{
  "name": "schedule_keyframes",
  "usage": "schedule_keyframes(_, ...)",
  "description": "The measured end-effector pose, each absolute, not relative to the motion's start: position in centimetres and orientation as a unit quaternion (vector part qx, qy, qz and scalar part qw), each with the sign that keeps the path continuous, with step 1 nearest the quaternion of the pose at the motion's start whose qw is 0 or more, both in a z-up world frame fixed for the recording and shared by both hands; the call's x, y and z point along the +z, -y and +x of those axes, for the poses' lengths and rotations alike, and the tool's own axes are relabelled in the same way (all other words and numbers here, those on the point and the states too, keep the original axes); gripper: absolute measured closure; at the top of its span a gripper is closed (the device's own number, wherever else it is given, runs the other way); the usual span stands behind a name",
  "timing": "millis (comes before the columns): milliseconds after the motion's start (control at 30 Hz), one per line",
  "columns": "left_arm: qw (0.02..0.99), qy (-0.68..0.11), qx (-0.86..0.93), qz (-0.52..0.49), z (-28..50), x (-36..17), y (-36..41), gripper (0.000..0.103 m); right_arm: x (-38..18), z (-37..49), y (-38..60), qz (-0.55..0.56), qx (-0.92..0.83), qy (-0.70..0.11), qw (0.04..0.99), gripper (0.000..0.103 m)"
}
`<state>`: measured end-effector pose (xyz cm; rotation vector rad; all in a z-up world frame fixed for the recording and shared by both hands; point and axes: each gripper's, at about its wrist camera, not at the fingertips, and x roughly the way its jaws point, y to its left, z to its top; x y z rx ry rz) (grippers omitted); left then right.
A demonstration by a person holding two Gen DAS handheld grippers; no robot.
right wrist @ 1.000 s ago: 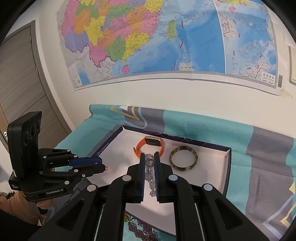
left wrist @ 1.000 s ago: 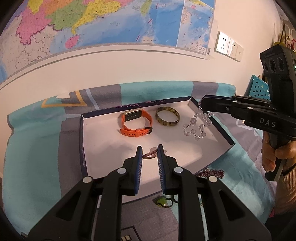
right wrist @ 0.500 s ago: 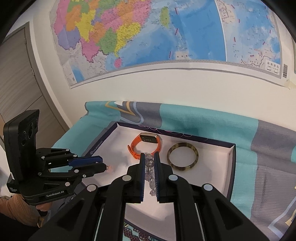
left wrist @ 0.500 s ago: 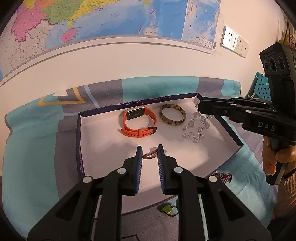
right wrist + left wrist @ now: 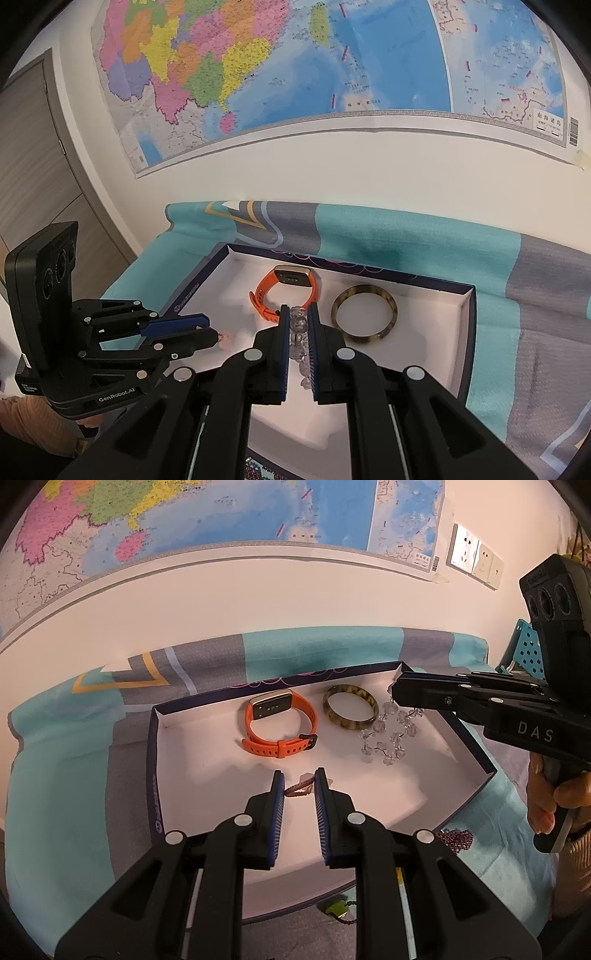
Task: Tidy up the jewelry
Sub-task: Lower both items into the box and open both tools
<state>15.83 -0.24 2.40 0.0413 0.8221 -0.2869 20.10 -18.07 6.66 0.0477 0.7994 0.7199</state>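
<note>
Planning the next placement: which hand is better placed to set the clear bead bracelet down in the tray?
The right gripper: it already grips the clear bead bracelet above the tray, beside the bangle.

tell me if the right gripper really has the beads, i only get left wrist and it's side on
observer: yes. In the right wrist view the beads sit pinched between the right gripper's pads, jaws nearly closed.
operator: and my left one, what does it look like from over there
observer: seen side-on, the left gripper has a bit of pink cord poking out past its tip, over the tray.
operator: anything off to my left
observer: a grey door stands beyond that end of the table.
</note>
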Motion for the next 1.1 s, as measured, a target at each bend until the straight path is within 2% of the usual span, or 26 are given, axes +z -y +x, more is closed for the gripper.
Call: schedule_keyframes(1100, 0.892, -0.432, -0.130, -0.002, 19.4, 0.0, 0.5, 0.086, 4.3, 22.0, 18.8, 0.045, 0.311, -0.409, 0.857, 0.095)
